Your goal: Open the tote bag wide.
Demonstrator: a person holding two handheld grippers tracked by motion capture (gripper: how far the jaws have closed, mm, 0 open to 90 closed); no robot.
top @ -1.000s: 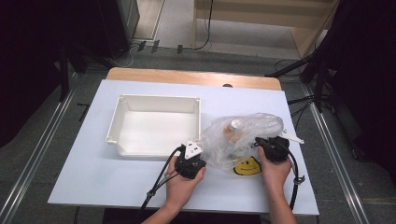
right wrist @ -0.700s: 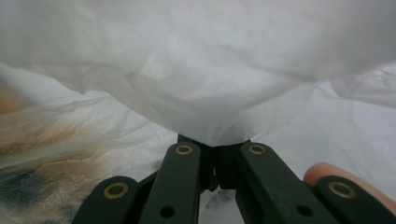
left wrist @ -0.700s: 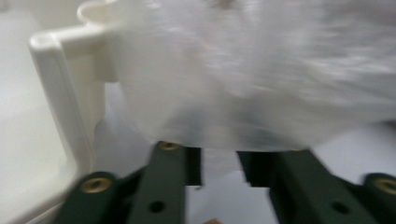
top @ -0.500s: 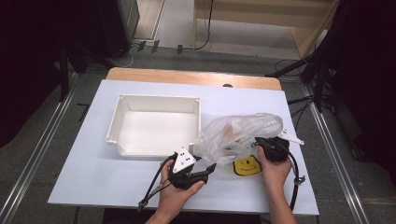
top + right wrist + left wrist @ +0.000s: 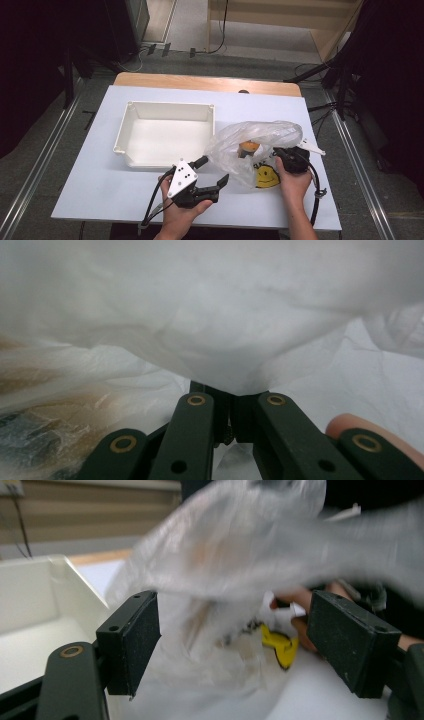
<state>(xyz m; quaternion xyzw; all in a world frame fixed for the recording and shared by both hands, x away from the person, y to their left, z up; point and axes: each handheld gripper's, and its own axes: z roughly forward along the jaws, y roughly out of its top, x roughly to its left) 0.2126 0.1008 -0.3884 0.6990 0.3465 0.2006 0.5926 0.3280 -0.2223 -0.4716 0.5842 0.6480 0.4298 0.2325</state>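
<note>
A thin plastic bag (image 5: pixel 252 145) with a yellow smiley print lies on the white table (image 5: pixel 80 190), just right of an empty white tray (image 5: pixel 167 132). The right gripper (image 5: pixel 274 151) is clamped on the bag's edge; the left gripper (image 5: pixel 212 171) sits beside the bag, jaws wide apart, bag between them

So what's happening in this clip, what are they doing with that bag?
A person works a thin plastic bag on the white table with two handheld grippers. The right gripper is shut on the bag's film, pinching it at the bag's right side. The left gripper is open, jaws spread and pointed at the bag's left side without gripping it. Something orange shows through the film. The white tray beside the bag looks empty.
</note>
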